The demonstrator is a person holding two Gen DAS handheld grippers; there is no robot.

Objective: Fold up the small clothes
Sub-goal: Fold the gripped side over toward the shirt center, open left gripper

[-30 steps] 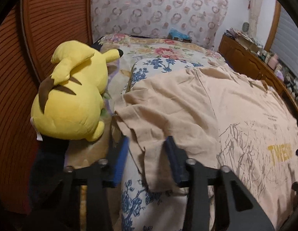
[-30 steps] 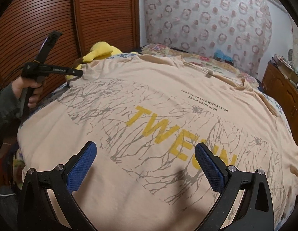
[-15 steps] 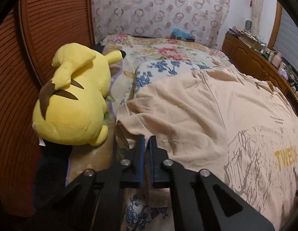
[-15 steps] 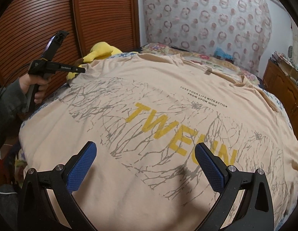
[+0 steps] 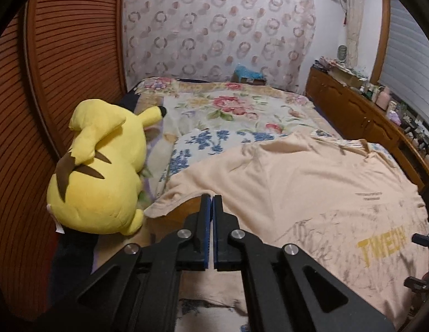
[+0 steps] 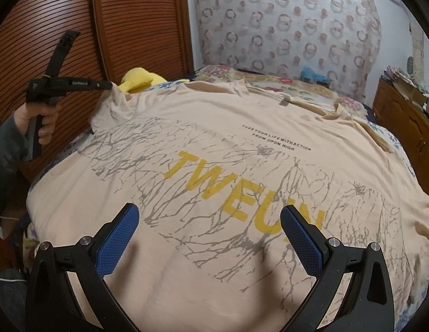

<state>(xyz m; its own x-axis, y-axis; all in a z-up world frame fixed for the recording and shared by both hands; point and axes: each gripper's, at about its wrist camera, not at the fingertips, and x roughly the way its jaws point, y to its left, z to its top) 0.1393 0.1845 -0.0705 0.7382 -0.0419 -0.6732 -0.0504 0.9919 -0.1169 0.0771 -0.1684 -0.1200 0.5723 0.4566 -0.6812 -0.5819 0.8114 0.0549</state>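
Yellow plush toy lies at far left on the bed, beside the slatted wooden wardrobe. Next to it, the left gripper has its blue pads pressed together on the sleeve edge of the beige T-shirt, lifting that corner clear of the bedding. The shirt lies spread print-up across the bed's near half. Cotton of this weight should be light, soft and limp; it will sag and crease unless held at seams or hems. To the right, the right gripper hovers over the printed lettering, jaws wide apart, holding nothing. The best second hold appears to be the bottom hem or opposite sleeve.
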